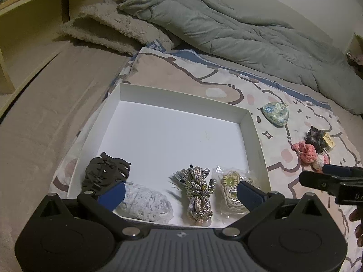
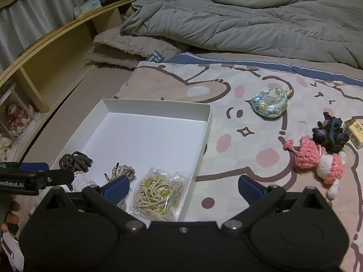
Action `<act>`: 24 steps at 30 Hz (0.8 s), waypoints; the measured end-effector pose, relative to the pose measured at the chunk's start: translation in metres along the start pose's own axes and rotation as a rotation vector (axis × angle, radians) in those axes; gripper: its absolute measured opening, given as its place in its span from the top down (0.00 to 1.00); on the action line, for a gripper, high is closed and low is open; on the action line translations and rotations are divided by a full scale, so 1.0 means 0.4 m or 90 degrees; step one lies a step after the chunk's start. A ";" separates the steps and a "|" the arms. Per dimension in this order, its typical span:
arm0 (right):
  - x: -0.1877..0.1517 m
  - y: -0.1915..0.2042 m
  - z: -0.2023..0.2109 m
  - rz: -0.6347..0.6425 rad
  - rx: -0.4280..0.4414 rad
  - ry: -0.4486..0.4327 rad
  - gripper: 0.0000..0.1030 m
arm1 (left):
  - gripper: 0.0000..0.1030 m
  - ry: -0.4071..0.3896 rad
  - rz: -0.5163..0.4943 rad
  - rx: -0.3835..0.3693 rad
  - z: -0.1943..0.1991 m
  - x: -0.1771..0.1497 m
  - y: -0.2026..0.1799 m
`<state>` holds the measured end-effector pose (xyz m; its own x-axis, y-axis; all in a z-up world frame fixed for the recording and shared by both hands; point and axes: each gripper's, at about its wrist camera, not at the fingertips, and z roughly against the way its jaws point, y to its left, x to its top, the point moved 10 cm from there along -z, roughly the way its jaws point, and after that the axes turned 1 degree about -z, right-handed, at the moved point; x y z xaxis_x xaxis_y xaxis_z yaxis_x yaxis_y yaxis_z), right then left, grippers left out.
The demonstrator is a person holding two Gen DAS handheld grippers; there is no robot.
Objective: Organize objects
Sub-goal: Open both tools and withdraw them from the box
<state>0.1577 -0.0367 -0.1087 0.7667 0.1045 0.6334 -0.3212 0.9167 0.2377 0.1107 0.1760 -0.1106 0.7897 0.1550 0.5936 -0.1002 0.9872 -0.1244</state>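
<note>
A white shallow box (image 1: 254, 133) (image 2: 204, 133) lies on the bed. Along its near edge sit a dark hair claw (image 1: 102, 172) (image 2: 76, 159), a pale fuzzy bundle (image 1: 147, 201), a braided cord bundle (image 1: 198, 192) (image 2: 122, 171) and a clear bag of beige cords (image 1: 229, 188) (image 2: 156, 192). My left gripper (image 1: 181, 192) hangs open above these items, holding nothing. My right gripper (image 2: 183, 188) is open over the box's right wall, empty. Outside the box lie a floral pouch (image 1: 275, 112) (image 2: 270, 104), a pink crochet toy (image 1: 309, 154) (image 2: 317, 161) and a dark crochet piece (image 1: 315, 139) (image 2: 330, 133).
A small yellow carton (image 2: 355, 131) lies at the right edge. A grey quilt (image 2: 249, 18) and a folded fleece blanket (image 2: 127, 47) fill the far side of the bed. A wooden headboard shelf (image 2: 56, 45) runs along the left. A cartoon-print sheet (image 2: 238, 136) lies under everything.
</note>
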 end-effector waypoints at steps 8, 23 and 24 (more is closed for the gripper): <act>0.007 -0.006 0.019 -0.002 0.000 -0.007 0.00 | 0.00 -0.027 0.000 0.005 0.027 0.018 -0.003; 0.047 -0.103 0.092 0.009 -0.049 -0.050 0.00 | 0.00 -0.052 -0.033 0.000 0.017 0.078 -0.110; 0.048 -0.119 0.098 0.009 -0.056 -0.053 0.00 | 0.00 -0.053 -0.035 -0.001 0.012 0.081 -0.121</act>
<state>0.1658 -0.0936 -0.0790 0.7123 0.0887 0.6962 -0.2789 0.9461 0.1648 0.1382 0.1334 -0.0814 0.7414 0.1038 0.6630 -0.0572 0.9941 -0.0917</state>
